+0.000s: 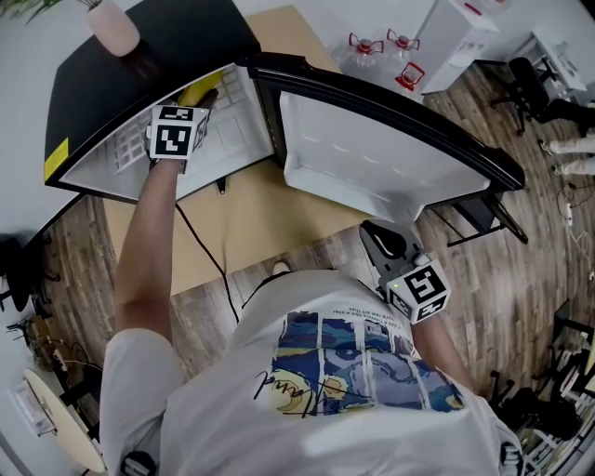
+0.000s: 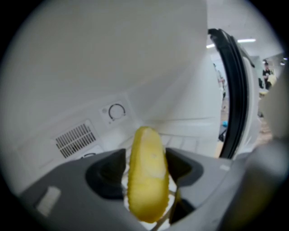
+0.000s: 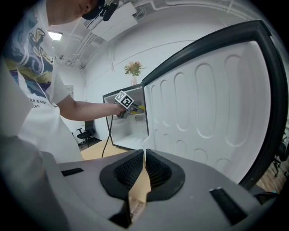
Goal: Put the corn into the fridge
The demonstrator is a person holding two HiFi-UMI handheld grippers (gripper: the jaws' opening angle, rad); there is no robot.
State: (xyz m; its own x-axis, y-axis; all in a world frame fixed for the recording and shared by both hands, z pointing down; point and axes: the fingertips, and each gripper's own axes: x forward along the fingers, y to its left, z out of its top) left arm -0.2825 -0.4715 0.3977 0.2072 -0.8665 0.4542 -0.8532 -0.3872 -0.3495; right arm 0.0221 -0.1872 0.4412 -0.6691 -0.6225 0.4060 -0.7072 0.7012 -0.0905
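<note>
The yellow corn cob (image 2: 146,176) lies lengthwise between the jaws of my left gripper (image 2: 146,158), with thin slivers of white showing on both sides, so the pads stand off it. That gripper (image 1: 204,97) reaches into the small fridge (image 1: 139,74), with the corn (image 1: 197,93) at its tip; the back wall has a dial (image 2: 116,111) and a vent. My right gripper (image 1: 376,238) hangs low near the person's shirt, below the open white door (image 1: 372,149). In its own view the right gripper (image 3: 144,155) is shut with nothing in it.
A pink vase (image 1: 116,26) stands on the fridge's black top. The fridge sits on a wooden platform (image 1: 251,223), and a black cable (image 1: 209,251) trails over it. Water bottles with red caps (image 1: 367,45) and a white cabinet (image 1: 465,33) stand behind the door.
</note>
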